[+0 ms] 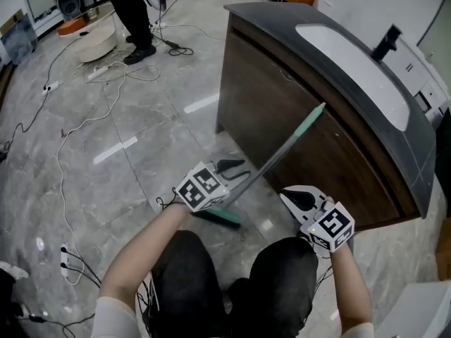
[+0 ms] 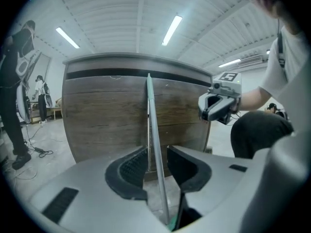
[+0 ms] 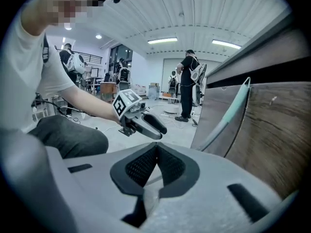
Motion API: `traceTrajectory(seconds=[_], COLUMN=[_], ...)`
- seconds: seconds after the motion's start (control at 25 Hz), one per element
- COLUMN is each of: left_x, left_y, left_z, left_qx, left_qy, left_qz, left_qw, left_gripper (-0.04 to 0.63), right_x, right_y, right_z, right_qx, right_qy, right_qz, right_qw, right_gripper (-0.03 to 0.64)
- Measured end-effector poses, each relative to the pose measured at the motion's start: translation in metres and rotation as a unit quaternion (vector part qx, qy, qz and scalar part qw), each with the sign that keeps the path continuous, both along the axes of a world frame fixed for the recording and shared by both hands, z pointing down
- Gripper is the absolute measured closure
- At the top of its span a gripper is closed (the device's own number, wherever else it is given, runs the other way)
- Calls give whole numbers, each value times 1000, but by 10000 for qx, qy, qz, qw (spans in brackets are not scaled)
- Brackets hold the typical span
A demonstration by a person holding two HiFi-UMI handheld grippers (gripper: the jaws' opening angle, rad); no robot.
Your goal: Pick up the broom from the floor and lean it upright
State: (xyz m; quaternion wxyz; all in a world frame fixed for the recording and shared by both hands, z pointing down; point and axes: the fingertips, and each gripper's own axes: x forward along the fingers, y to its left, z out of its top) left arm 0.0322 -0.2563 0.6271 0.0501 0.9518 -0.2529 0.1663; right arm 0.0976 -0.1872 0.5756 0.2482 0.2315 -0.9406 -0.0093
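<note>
The broom's pale green handle (image 1: 285,146) leans with its top against the dark wooden counter (image 1: 275,83). Its green head (image 1: 220,217) rests on the floor by my knees. My left gripper (image 1: 236,171) is open low on the handle. In the left gripper view the handle (image 2: 150,120) runs up between the two pads of my left gripper (image 2: 158,161) with a gap on each side. My right gripper (image 1: 296,197) hangs to the right of the broom, shut and empty. In the right gripper view the pads of my right gripper (image 3: 156,152) meet, and the handle (image 3: 228,115) stands off to the right.
The counter has a grey top with a white inset (image 1: 359,62). Cables (image 1: 84,125) and a power strip (image 1: 65,259) lie on the marble floor at left. A person (image 1: 137,20) stands at the far back. A white box (image 1: 423,308) is at the bottom right.
</note>
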Motion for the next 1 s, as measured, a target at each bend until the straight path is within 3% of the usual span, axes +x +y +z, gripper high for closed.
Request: traceTrajectory(seconds=[0.16,0.44,0.68,0.84,1.0], left_x=[-17,-38,-59,-83,-100], left_y=[18,55,68,76,74], left_z=[21,70,109,142,142], left_qx=[141,201,-89,-459,-611], left_qy=[-69,-275,-35,118,259], left_qz=[102,289,178,-28,-400], left_qw=[9998,9990,9998,9989,9970], left_gripper=[521,552,571,577,581], right_x=[-14,-45,-55,-63,-65], right_y=[-8,-14,-26,-29,-29], right_z=[16,68,118,154,168], right_qx=[-124,-361,-350,-662,-972], right_qy=[-117,-208,-201,-434,-503], right_qz=[-99,-322,-521,-534,-362], right_qw=[9998,9986,9978,9954,9933], right_gripper=[617,617,617,617,617])
